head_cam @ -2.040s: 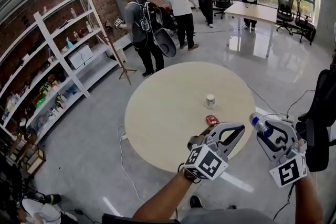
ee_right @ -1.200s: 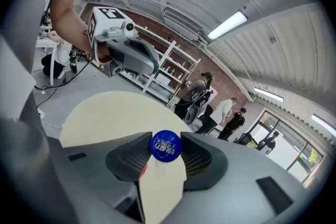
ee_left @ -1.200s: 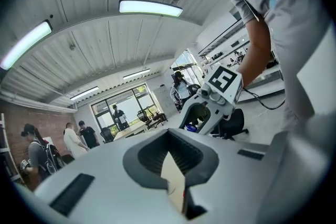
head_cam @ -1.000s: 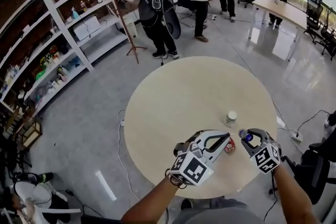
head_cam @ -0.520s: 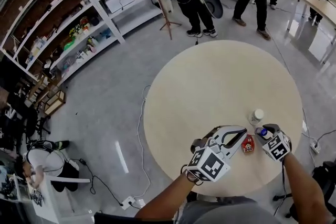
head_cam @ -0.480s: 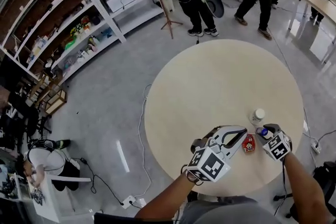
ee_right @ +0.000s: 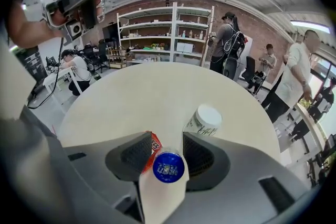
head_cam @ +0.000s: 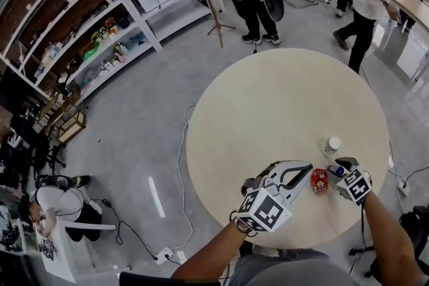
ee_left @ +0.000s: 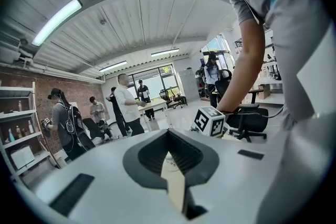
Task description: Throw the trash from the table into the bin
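Right gripper (ee_right: 164, 150) is clamped on the blue-capped bottle (ee_right: 168, 167); left gripper (head_cam: 301, 176) gapes empty. We square left on the red packet (head_cam: 319, 180), clear of the white cup (head_cam: 331, 145).

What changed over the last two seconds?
The right hand-held gripper, shut on the blue-capped bottle, moved from beyond the table edge in over the tabletop, and is now beside the red packet and near the white cup. Unchanged: the left hand-held gripper is open and empty by the packet, and the packet and cup are in their places.
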`<action>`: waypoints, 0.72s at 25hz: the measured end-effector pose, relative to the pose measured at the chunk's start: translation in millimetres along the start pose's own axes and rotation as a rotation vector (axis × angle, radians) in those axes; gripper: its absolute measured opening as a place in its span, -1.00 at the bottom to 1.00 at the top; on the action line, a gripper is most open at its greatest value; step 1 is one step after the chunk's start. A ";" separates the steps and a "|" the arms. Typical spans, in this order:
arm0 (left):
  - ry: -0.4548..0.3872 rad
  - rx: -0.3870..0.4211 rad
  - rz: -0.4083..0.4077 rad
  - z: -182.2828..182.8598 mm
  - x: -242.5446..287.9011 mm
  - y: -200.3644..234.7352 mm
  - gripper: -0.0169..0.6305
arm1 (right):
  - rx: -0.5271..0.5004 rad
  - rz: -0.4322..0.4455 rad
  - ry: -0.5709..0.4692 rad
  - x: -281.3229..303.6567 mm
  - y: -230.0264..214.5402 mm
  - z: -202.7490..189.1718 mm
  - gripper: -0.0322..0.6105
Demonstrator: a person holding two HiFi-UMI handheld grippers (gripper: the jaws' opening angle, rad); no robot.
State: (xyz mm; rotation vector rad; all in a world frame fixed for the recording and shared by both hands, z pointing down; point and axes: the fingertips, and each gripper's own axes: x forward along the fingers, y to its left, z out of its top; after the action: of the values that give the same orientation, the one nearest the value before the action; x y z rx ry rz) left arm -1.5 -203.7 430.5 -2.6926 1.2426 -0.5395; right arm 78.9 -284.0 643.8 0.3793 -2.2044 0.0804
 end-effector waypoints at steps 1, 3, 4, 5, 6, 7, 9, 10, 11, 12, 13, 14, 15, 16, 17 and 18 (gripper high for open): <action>-0.004 0.002 -0.004 -3.2 -3.8 -1.5 -0.82 | 0.001 -0.011 -0.015 -1.3 2.1 4.1 -0.37; -0.014 0.003 -0.018 -8.8 -13.5 -2.3 -0.82 | 0.008 -0.034 -0.057 -5.2 7.5 16.7 -0.37; -0.020 0.001 -0.024 -9.8 -19.1 -0.9 -0.82 | 0.016 -0.046 -0.080 -8.0 9.6 24.1 -0.37; -0.024 -0.002 -0.025 -10.4 -25.3 1.4 -0.82 | 0.026 -0.056 -0.108 -11.6 12.2 32.4 -0.37; -0.026 -0.007 -0.022 -10.7 -30.5 3.6 -0.82 | 0.040 -0.070 -0.146 -18.0 14.5 41.3 -0.37; -0.035 -0.012 -0.020 -8.2 -31.7 3.8 -0.82 | 0.055 -0.096 -0.191 -32.4 13.4 49.1 -0.37; -0.082 -0.024 -0.029 6.4 -23.8 -1.8 -0.82 | 0.104 -0.198 -0.312 -90.9 -0.2 62.9 -0.37; -0.107 -0.027 -0.036 14.0 -23.3 -4.0 -0.82 | 0.142 -0.259 -0.385 -124.6 -6.7 71.6 -0.37; -0.122 -0.026 -0.040 18.9 -28.6 -4.1 -0.82 | 0.187 -0.313 -0.449 -150.0 -10.4 78.8 -0.37; -0.127 -0.024 -0.042 20.3 -38.6 -3.0 -0.82 | 0.240 -0.357 -0.485 -161.7 -12.9 78.3 -0.37; -0.122 -0.021 -0.041 18.6 -50.5 -2.3 -0.82 | 0.303 -0.396 -0.486 -163.3 -17.1 66.4 -0.37; -0.111 -0.013 -0.040 15.9 -61.2 -2.2 -0.82 | 0.366 -0.434 -0.470 -164.2 -23.3 47.6 -0.37; -0.096 0.002 -0.042 15.0 -68.1 -1.5 -0.82 | 0.404 -0.463 -0.464 -172.6 -27.9 33.1 -0.37; -0.084 0.018 -0.046 17.9 -71.6 0.4 -0.82 | 0.401 -0.472 -0.475 -189.9 -26.8 30.8 -0.37; -0.081 0.026 -0.047 24.8 -74.0 1.7 -0.82 | 0.366 -0.465 -0.496 -212.8 -18.5 40.7 -0.37; -0.090 0.026 -0.050 35.5 -76.6 0.4 -0.82 | 0.316 -0.459 -0.521 -239.4 -4.9 58.4 -0.37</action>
State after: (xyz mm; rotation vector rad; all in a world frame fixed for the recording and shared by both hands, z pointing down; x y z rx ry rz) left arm -34.3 -147.3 377.0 -2.7005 1.1414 -0.4322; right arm 172.8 -241.8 419.9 1.1845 -2.5500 0.0859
